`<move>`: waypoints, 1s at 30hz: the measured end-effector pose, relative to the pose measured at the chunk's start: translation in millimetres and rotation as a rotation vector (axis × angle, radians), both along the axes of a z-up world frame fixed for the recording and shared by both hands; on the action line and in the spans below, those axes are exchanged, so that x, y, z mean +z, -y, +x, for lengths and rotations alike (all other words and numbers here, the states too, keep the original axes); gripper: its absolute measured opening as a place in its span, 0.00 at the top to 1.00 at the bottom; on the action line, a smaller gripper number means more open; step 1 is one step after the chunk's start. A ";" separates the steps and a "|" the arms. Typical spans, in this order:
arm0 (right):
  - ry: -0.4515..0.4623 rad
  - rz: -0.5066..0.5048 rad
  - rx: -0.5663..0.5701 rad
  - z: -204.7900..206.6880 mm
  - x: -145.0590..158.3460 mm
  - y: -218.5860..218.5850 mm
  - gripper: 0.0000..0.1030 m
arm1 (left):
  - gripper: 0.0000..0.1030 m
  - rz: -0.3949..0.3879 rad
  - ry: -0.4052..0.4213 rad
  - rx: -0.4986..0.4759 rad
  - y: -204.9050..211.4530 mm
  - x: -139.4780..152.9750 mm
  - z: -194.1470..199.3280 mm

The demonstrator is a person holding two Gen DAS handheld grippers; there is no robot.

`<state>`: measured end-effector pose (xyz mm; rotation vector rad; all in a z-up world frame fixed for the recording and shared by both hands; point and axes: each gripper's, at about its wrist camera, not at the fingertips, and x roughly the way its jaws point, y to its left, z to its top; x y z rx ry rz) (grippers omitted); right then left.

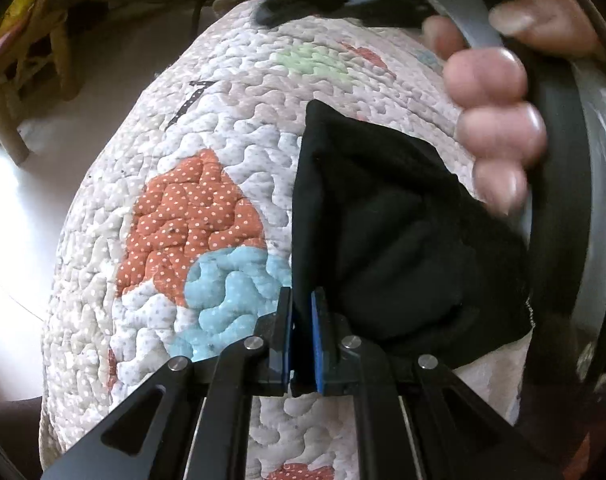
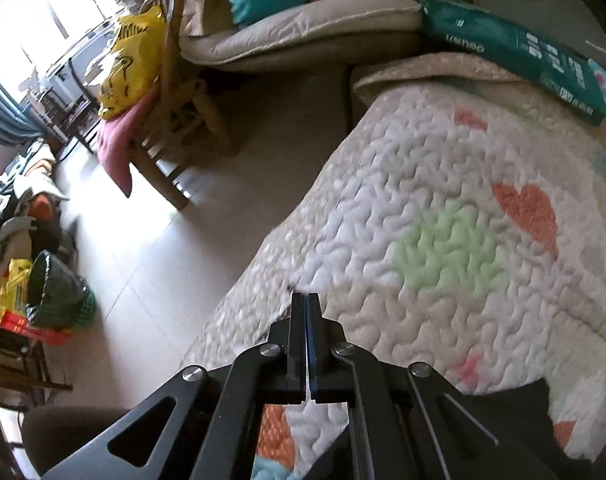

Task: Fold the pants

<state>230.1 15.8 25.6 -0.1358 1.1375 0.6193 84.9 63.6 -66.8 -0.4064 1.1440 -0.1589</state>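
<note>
The black pants [image 1: 391,232] lie bunched on a quilted bedspread [image 1: 207,128] with orange, blue and green patches. My left gripper [image 1: 302,300] is shut on an edge of the black cloth, which rises between its blue pads. The person's hand [image 1: 499,120] holds the right gripper's handle just beyond the pants. In the right wrist view my right gripper [image 2: 305,298] is shut with nothing between its pads, above the quilt [image 2: 443,208]. A dark bit of the pants [image 2: 515,396] shows under it at the lower right.
A teal package [image 2: 515,52] lies at the bed's far end. A wooden chair [image 2: 171,120] with a yellow bag [image 2: 131,60] and pink cloth stands on the tiled floor left of the bed. A green basket [image 2: 59,292] and clutter sit at far left.
</note>
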 end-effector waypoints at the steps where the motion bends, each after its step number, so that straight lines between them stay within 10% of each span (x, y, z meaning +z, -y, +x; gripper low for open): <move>1: 0.010 0.003 -0.026 4.3 2.7 5.6 0.98 | 0.91 0.000 -0.003 0.002 1.1 -0.8 -2.4; 5: 0.006 -0.039 -0.078 11.5 6.4 38.3 0.86 | 0.91 -0.021 -0.014 0.020 1.7 -3.4 -4.0; 9: -0.024 -0.086 -0.029 -2.3 -2.0 51.7 0.47 | 0.91 -0.020 -0.010 0.031 2.2 -5.3 -8.7; 13: -0.025 -0.150 0.041 -19.3 -11.5 45.6 0.53 | 0.90 -0.012 -0.010 0.036 4.9 -3.1 -15.9; 15: -0.043 -0.213 0.074 -23.8 -26.8 36.7 0.93 | 0.90 -0.003 -0.007 0.035 7.4 -3.5 -16.6; 21: 0.054 -0.413 -0.048 5.1 -50.3 30.4 0.94 | 0.83 0.025 -0.023 0.038 20.0 -4.1 -14.5; 23: 0.035 -0.293 -0.133 18.7 -33.7 53.1 0.91 | 0.77 0.011 -0.033 0.033 19.5 -2.5 -15.3; 25: 0.023 -0.167 -0.190 15.4 -13.2 79.6 0.79 | 0.74 -0.014 -0.038 0.030 17.3 0.4 -16.7; 27: 0.035 -0.086 -0.251 -1.9 6.8 115.0 0.26 | 0.73 -0.041 -0.036 0.039 14.0 5.5 -18.3; 30: 0.089 -0.078 -0.307 -39.1 22.2 157.5 0.23 | 0.69 -0.066 -0.020 0.058 9.6 13.0 -21.9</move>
